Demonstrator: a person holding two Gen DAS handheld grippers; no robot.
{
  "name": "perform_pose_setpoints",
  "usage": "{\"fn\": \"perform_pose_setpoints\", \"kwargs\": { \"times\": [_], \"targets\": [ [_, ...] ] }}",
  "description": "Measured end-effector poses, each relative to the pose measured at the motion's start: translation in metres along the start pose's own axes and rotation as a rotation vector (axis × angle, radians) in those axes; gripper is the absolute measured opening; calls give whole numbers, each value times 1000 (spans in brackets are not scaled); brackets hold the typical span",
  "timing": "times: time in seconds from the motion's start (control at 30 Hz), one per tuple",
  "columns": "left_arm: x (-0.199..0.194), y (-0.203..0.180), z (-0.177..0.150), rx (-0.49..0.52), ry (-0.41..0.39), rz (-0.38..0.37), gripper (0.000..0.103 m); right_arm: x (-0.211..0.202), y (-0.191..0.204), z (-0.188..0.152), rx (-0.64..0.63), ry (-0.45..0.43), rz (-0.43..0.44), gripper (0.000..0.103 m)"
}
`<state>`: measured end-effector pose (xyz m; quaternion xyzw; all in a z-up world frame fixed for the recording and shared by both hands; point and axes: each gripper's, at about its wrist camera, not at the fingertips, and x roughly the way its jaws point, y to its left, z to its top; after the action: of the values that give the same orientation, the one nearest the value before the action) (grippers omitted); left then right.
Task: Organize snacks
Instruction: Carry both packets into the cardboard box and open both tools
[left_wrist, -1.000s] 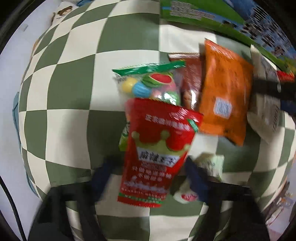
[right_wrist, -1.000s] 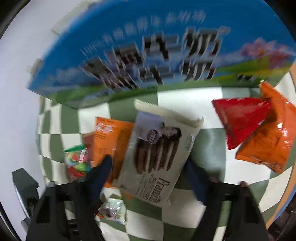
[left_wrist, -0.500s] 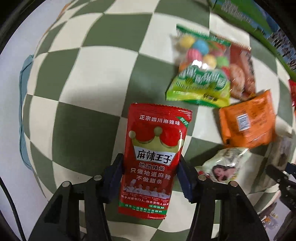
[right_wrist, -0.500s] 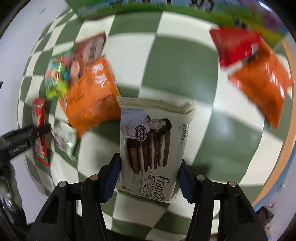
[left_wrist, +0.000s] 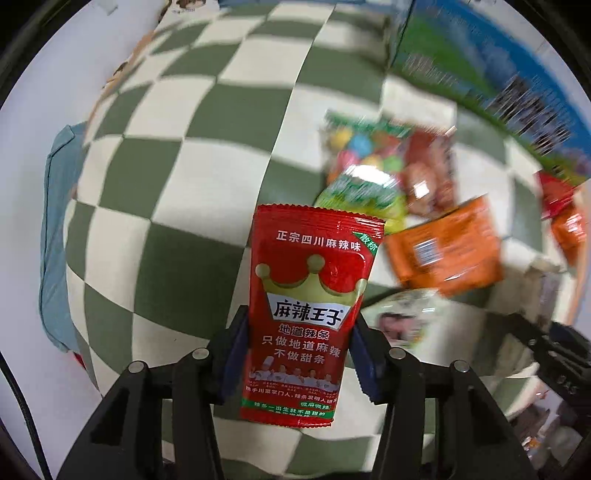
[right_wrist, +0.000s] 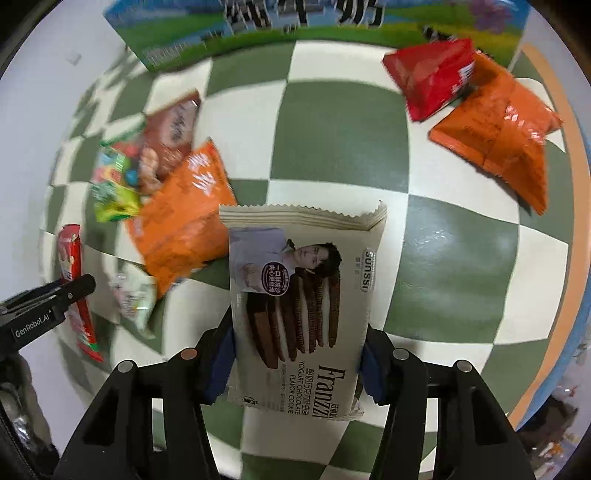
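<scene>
Lengthwise, red spicy-strip packet (left_wrist: 308, 306) and cookie packet (right_wrist: 301, 314) sit clamped, left tongs (left_wrist: 300, 354) closing, right tongs (right_wrist: 295, 363).

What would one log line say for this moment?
left gripper: closing on red spicy-strip packet | right gripper: holding Franzzi cookie packet | both above checkered cloth

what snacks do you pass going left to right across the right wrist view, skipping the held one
red spicy-strip packet → colourful candy bag → orange packet → red bag → orange bag
</scene>
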<state>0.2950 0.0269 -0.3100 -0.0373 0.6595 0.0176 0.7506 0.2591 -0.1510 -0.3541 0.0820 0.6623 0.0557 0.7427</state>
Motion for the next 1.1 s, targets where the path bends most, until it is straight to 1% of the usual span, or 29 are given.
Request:
{"fn": "perform_pose_setpoints", "kwargs": {
  "times": [0.07, 0.17, 0.23, 0.3, 0.33, 0.37, 0.43, 0.47, 0.5, 0.53, 0.57, 0.6, 0.67, 0.7, 0.77, 0.8, 0.87, 0.93, 1.0, 1.07, 1.1],
  "targets": [
    [-24, -10, 5, -4, -36, -43, 48, -18, 2, 1, 4, -29, 38, 59],
    [-71, -38, 28, 19, -106, -127, 48, -56, 1, 12, 10, -82, 100, 59],
    [-101, -44, 49, 45, -138, -179, 48, -89, -3, 34, 12, -129, 135, 59],
    [-116, -48, 76, 76, -165, -220, 48, -119, -13, 59, 15, -174, 154, 59],
    [-124, -49, 86, 91, -179, -231, 48, -136, -21, 75, 21, -206, 166, 59],
    [-134, -64, 106, 124, -198, -234, 48, -147, -27, 86, 24, -226, 167, 59],
    [-142, -74, 131, 163, -223, -217, 48, -169, -40, 120, 24, -273, 139, 59],
    [-146, -82, 148, 181, -238, -201, 48, -175, -45, 134, 17, -286, 118, 59],
    [-145, -92, 169, 205, -241, -176, 48, -181, -51, 149, 15, -300, 99, 59],
    [-143, -97, 185, 213, -238, -159, 48, -185, -57, 171, 15, -312, 73, 59],
    [-137, -106, 209, 222, -229, -131, 48, -186, -62, 190, 7, -309, 43, 59],
    [-130, -109, 225, 231, -219, -110, 48, -185, -71, 212, 17, -307, 21, 59],
    [-114, -117, 261, 242, -191, -53, 48, -177, -79, 250, 17, -280, -19, 59],
    [-109, -121, 273, 248, -178, -33, 48, -172, -86, 269, 28, -263, -38, 59],
    [-91, -123, 298, 256, -154, 11, 48, -163, -97, 296, 41, -230, -51, 59],
    [-81, -124, 311, 256, -130, 20, 48, -157, -103, 312, 50, -208, -69, 59],
    [-63, -124, 332, 245, -82, 27, 48, -146, -110, 332, 46, -179, -93, 59],
    [-48, -123, 346, 238, -54, 36, 48, -134, -116, 351, 49, -142, -118, 59],
    [-36, -123, 356, 239, -30, 40, 50, -124, -121, 360, 54, -115, -125, 60],
    [-25, -124, 366, 238, 11, 47, 50, -112, -128, 371, 84, -78, -130, 61],
    [-20, -123, 369, 230, 23, 45, 51, -108, -130, 372, 88, -71, -136, 66]
  ]
}}
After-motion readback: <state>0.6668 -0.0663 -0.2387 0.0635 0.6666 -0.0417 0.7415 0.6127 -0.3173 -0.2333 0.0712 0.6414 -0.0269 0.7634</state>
